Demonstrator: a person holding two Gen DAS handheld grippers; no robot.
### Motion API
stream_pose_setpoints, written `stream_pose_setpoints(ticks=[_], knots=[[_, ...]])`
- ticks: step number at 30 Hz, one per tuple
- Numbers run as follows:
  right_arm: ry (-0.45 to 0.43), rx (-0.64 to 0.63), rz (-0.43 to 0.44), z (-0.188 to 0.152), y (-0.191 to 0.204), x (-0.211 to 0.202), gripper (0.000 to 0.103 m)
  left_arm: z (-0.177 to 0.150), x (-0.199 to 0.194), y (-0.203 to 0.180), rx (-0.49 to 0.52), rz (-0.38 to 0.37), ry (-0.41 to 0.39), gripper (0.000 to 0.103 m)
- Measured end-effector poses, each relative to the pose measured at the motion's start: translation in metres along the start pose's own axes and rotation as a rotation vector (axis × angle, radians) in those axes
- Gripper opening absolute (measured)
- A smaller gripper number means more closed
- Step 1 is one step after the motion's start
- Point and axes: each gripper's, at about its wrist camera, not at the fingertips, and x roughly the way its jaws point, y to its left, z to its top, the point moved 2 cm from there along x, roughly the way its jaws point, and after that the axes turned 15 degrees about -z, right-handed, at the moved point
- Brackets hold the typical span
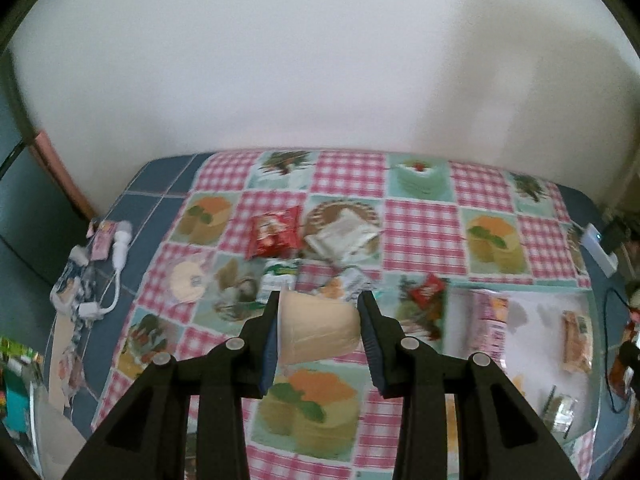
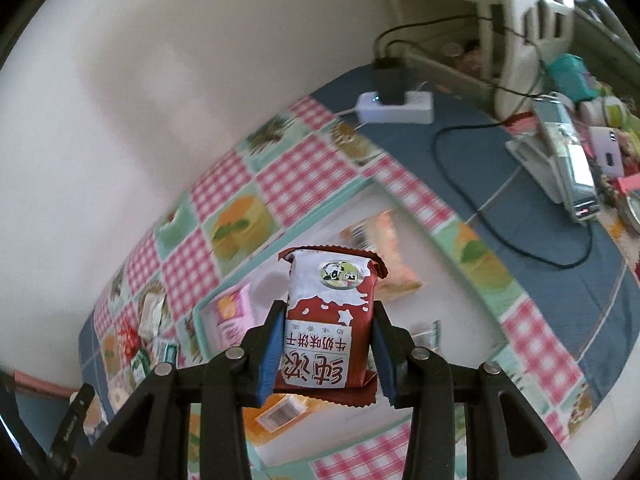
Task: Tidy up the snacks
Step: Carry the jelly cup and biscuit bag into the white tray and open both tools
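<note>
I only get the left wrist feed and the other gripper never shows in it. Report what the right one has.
Observer: The right gripper is shut on a red-and-white biscuit packet, held upright between the pads.
Operator: Give me its position.
Observer: It hangs over the white tray, not over the checked cloth.
Operator: Tell me what lies under it. I have the beige cup in the left gripper.
Observer: An orange packet with a barcode label lies in the tray right below the gripper.
</note>
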Motion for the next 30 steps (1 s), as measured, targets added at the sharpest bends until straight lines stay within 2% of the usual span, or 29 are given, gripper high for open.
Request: stream_pose_setpoints(ticks=[7,12,18,22,30], knots=[[-0.006,0.050,-0.015,0.012,-0.025,0.001,0.043,-0.001,0.006,-0.054,0.091,-0.070,0.020,0.038],[-0.015,0.029,-0.035,0.014,-0.026,0.006,0.043,-0.009,0.019,-0.090,0.151,-0.136,0.061,0.038],[0.055,0.030,-0.066,0.010,-0.031,0.032,0.043,-0.023,0.044,-0.125,0.203,-0.220,0.133,0.039],[0.100,0.030,-0.093,0.006,-0.033,0.051,0.043,-0.035,0.071,-0.142,0.215,-0.262,0.208,0.039],[0.153,0.021,-0.126,0.001,-0.035,0.073,0.043,-0.043,0.094,-0.163,0.226,-0.305,0.251,0.039]])
